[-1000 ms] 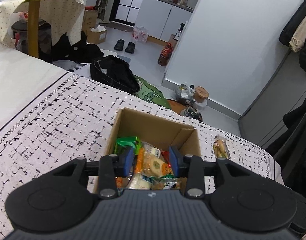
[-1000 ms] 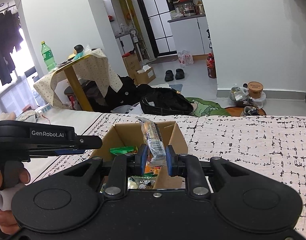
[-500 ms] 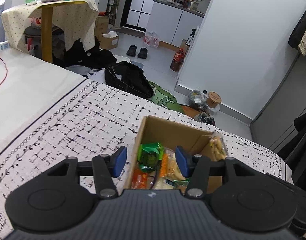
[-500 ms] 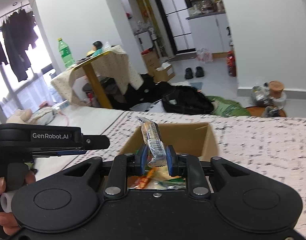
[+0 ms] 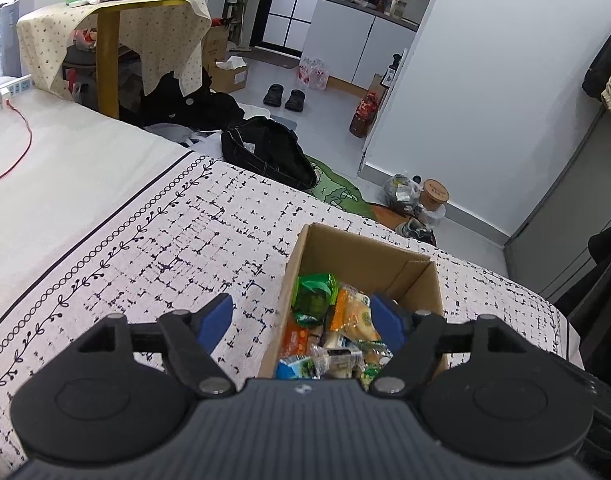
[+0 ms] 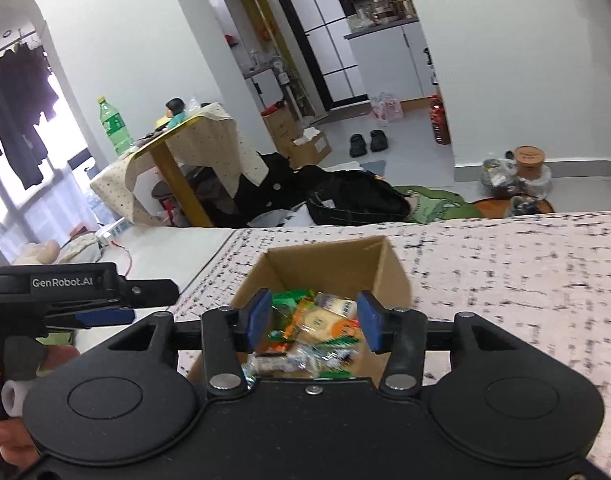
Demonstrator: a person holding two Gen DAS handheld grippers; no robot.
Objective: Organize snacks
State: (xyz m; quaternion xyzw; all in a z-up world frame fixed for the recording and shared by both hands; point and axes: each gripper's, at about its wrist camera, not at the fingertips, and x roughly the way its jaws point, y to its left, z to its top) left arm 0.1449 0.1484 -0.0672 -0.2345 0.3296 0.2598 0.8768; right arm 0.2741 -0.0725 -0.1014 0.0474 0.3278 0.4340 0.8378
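An open cardboard box (image 5: 357, 252) stands on the patterned cloth and holds several snack packets, among them a green one (image 5: 313, 292) and an orange one (image 5: 355, 312). My left gripper (image 5: 301, 314) hovers over the box's left wall. Its jaws are opening and grip nothing. In the right wrist view the box (image 6: 325, 264) lies straight ahead. My right gripper (image 6: 315, 316) hangs above the pile with its jaws opening and its pads bare. A pale packet (image 6: 333, 308) lies loose on top below it. The left gripper (image 6: 153, 302) shows at the left, held in a hand (image 6: 9, 440).
The black-and-white patterned cloth (image 5: 145, 260) covers the surface around the box, with a plain sheet and a red cable (image 5: 17, 152) to the left. Beyond the edge are a black bag (image 5: 265, 152), a draped small table (image 6: 185, 148) with a green bottle (image 6: 113, 124), and jars (image 5: 435, 192).
The right gripper opened and let go of the clear packet, which now lies in the box. The left gripper's jaws widened and it shifted left, so the box sits further right in its view.
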